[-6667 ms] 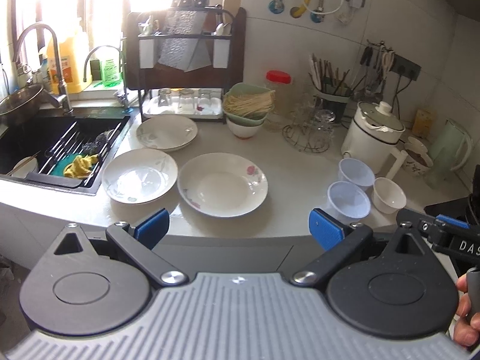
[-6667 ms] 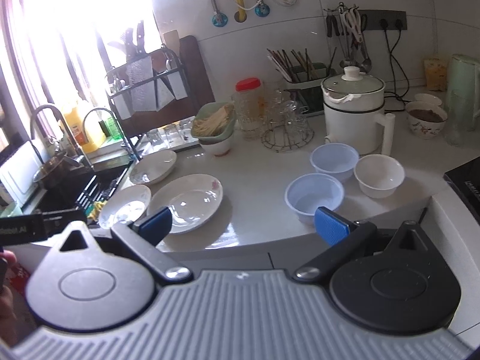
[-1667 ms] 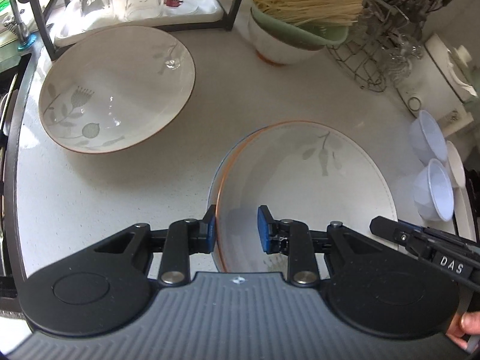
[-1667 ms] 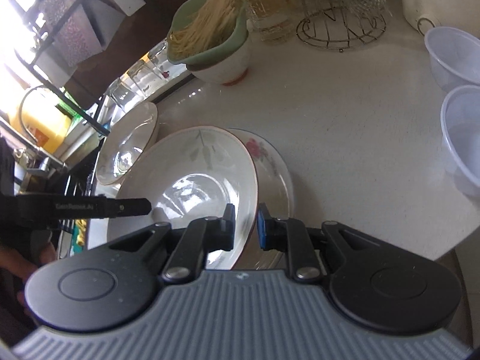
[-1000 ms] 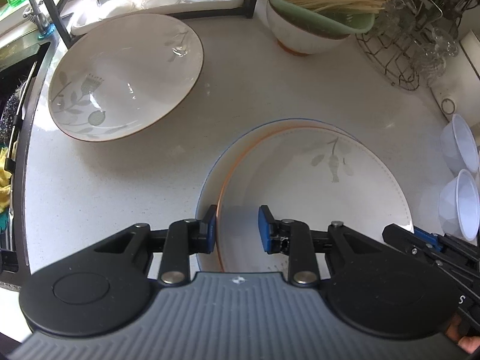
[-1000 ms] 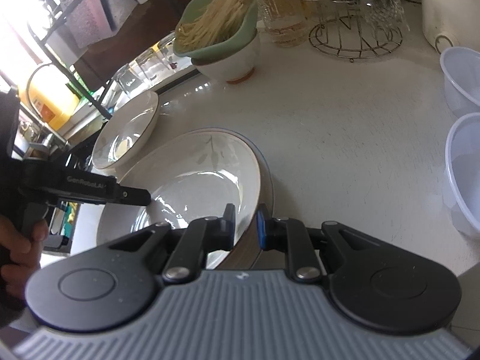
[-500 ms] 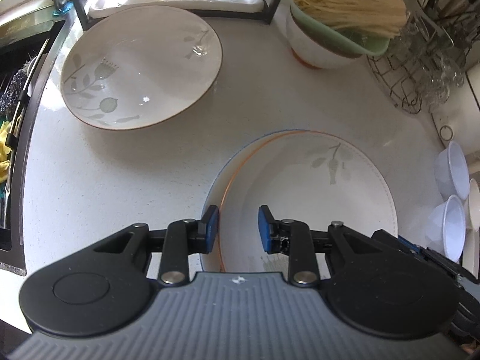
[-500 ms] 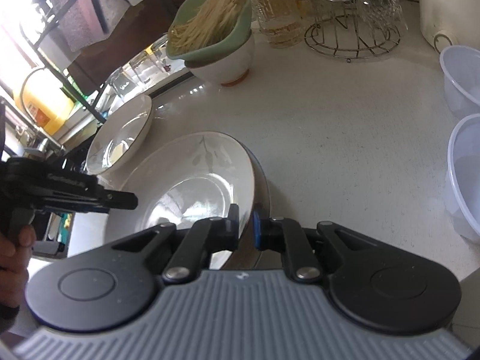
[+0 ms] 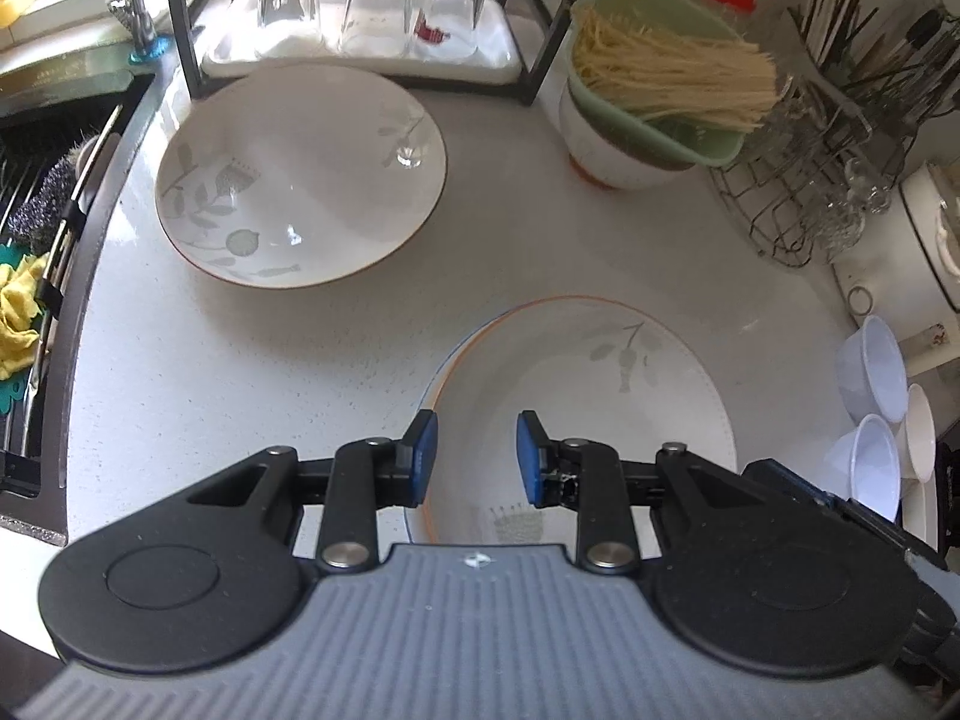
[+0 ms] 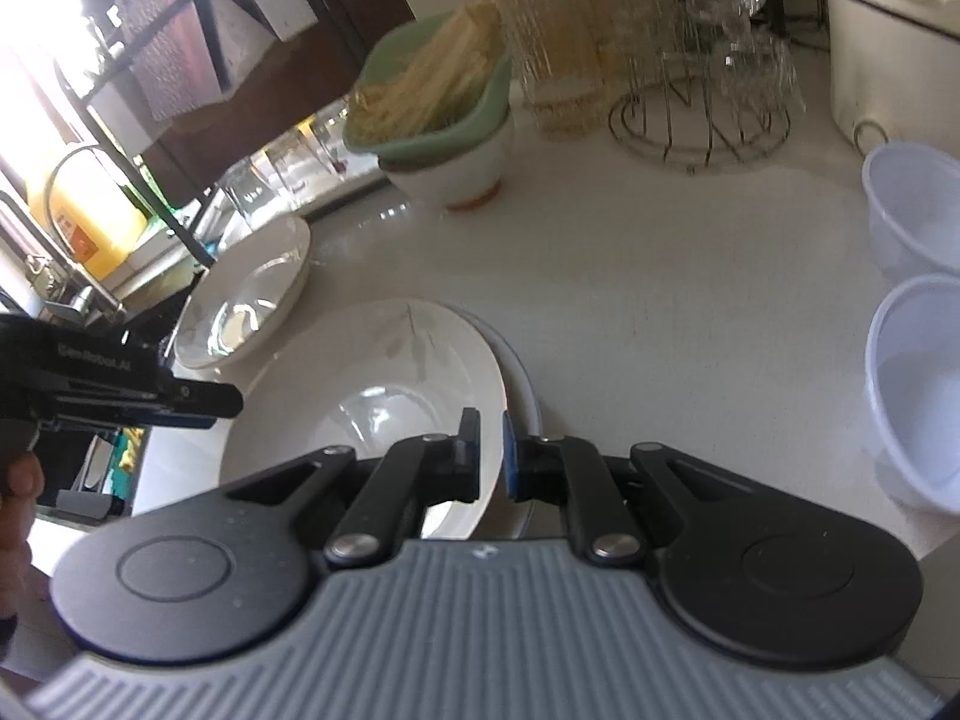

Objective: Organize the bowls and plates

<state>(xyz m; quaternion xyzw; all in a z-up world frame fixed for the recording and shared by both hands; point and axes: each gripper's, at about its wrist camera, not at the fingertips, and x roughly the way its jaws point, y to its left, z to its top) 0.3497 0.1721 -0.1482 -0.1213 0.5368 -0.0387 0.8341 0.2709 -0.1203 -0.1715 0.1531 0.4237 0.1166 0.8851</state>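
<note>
White countertop (image 9: pixel 180 372): leaf-print plate (image 9: pixel 600 384), stacked on the blue-rimmed plate (image 10: pixel 528 396), has been released by the left gripper (image 9: pixel 471 456), now parted; its rim is pinched by the right gripper (image 10: pixel 491 456).

- My white speckled countertop (image 9: pixel 252 360) curves around a dark sink (image 9: pixel 36 192) on my left.
- Bright window light (image 10: pixel 36 12) glares behind the dark shelf rack (image 10: pixel 252 18).

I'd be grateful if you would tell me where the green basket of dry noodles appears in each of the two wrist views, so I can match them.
Left wrist: the green noodle basket sits upper right, atop a white bowl, right of the glass rack.
Right wrist: the green noodle basket sits upper centre, blurred, left of the red-lidded jar.
Shared landmark: the wire glass stand, just right of it in both.
</note>
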